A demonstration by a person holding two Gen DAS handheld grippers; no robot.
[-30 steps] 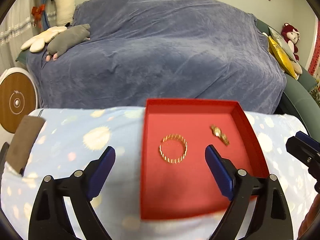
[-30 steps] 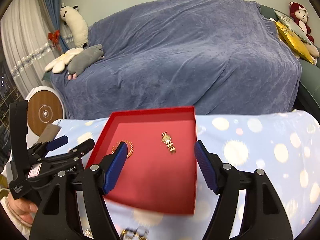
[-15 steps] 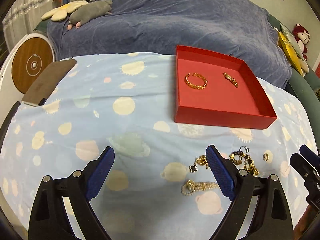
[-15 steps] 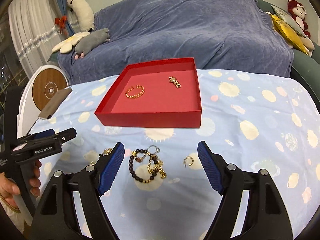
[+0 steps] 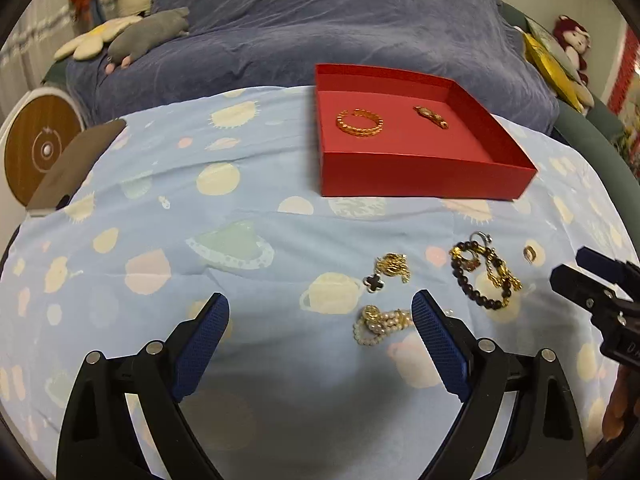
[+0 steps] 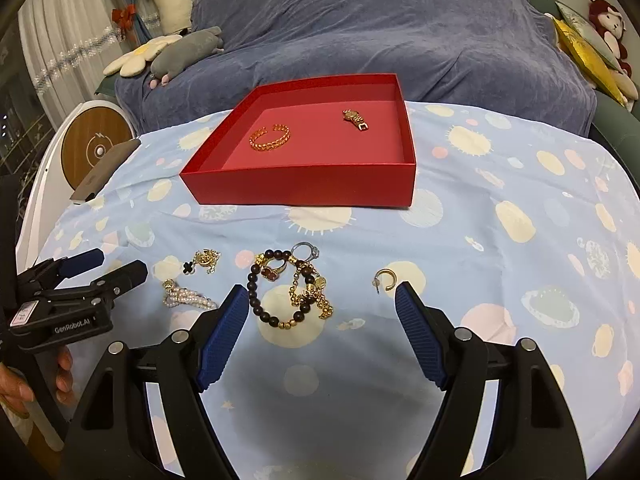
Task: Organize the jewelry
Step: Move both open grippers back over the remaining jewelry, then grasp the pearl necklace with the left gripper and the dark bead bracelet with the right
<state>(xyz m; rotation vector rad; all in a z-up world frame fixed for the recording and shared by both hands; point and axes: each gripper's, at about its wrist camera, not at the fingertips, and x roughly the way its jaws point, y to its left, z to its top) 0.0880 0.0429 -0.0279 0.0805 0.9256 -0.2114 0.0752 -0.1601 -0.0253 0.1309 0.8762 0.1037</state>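
A red tray [image 6: 304,190] [image 5: 420,178] on the blue planet-print cloth holds a gold bangle [image 6: 270,138] [image 5: 359,123] and a small gold watch [image 6: 355,119] [image 5: 431,116]. In front of it loose jewelry lies on the cloth: a dark bead bracelet tangled with gold chain and rings [image 6: 290,284] [image 5: 484,270], a pearl strand [image 6: 184,298] [image 5: 382,322], a gold clover pendant [image 6: 202,262] [image 5: 390,270] and a gold hoop earring [image 6: 385,278] [image 5: 530,252]. My left gripper [image 5: 320,340] hangs open just left of the pearls. My right gripper [image 6: 320,324] stands open, empty, close above the bead tangle.
A sofa under a blue-grey throw [image 6: 380,32] runs behind the table, with plush toys at both ends. A round white and wood device [image 6: 94,146] stands at the left. A brown flat card [image 6: 106,170] lies on the cloth's left edge. A hand [image 6: 24,384] holds the left gripper.
Both grippers have drawn back from over the red tray and come lower, toward the near cloth. The loose jewelry, out of view before, now lies just ahead of the fingers.
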